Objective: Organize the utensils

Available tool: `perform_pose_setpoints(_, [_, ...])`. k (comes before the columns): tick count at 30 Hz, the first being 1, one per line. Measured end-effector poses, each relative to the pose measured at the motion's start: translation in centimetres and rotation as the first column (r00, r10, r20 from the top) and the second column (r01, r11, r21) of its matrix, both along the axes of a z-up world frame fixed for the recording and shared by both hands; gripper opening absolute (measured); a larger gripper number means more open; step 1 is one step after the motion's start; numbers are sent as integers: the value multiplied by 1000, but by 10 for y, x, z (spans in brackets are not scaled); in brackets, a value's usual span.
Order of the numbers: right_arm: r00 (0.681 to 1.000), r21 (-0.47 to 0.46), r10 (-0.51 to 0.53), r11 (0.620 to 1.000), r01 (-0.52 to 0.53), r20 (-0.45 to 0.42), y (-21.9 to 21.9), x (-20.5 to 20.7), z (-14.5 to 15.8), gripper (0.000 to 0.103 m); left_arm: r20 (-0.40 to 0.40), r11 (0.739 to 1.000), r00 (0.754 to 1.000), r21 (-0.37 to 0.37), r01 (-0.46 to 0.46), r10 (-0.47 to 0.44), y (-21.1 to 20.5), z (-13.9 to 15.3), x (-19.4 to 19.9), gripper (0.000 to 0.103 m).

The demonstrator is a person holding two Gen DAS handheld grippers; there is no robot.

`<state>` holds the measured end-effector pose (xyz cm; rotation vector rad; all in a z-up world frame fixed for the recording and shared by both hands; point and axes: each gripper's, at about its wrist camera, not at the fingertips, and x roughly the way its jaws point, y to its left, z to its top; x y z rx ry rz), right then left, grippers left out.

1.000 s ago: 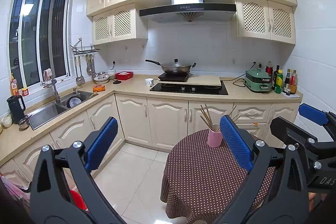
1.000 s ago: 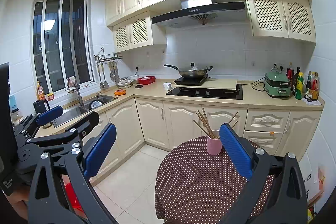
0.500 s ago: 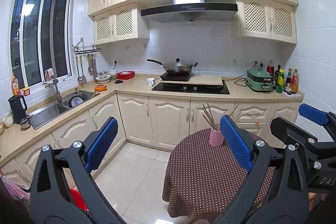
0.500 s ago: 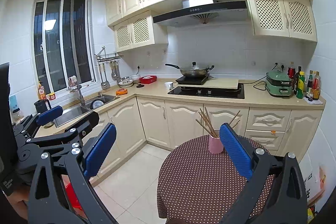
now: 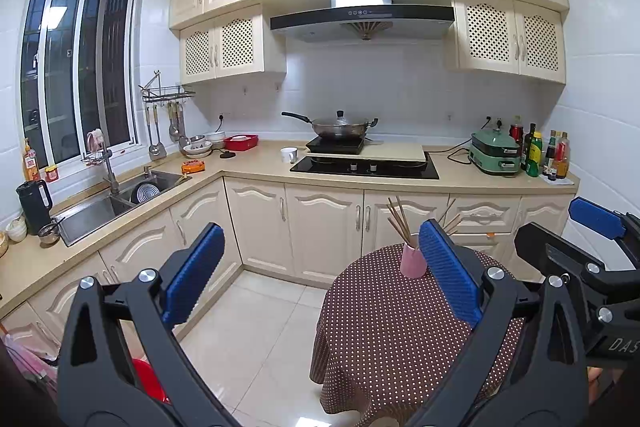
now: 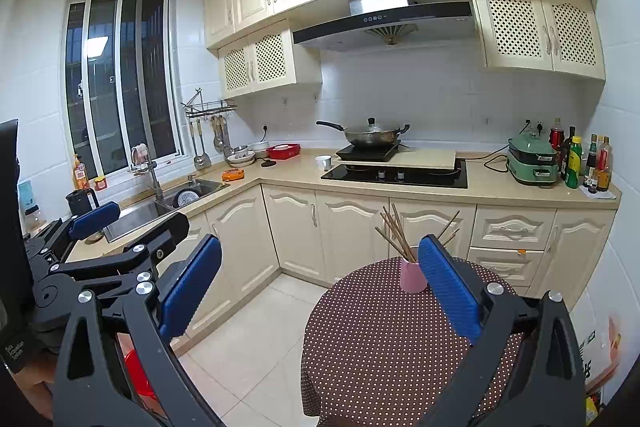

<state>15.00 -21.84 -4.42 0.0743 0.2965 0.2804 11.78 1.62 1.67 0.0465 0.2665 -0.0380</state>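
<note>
The kitchen has drifted slightly rightward; left gripper (image 5: 316,267) and right gripper (image 6: 320,275) stay wide, empty.

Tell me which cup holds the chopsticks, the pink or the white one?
The pink cup on the dotted round table; chopsticks fan out of it. The white cup sits on the counter beside the stove.

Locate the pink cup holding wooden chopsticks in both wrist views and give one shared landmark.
Left wrist view: the pink cup holding wooden chopsticks stands lower right of centre, on the round dotted brown tablecloth.
Right wrist view: same cup, lower right of centre.
Shared landmark: lidded steel wok on the stove.
</note>
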Motion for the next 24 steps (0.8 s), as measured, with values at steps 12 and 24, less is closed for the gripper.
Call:
perform_pose_setpoints(12, [1000,1,-4,1000,4,-7,3,3,0,95,-3,1000,1000,5,1,-1,4,-1,3,96])
perform_pose_setpoints(24, [1000,3,-5,1000,5,-13,6,7,-3,95,-8,1000,1000,6,2,-2,6,-4,9,96])
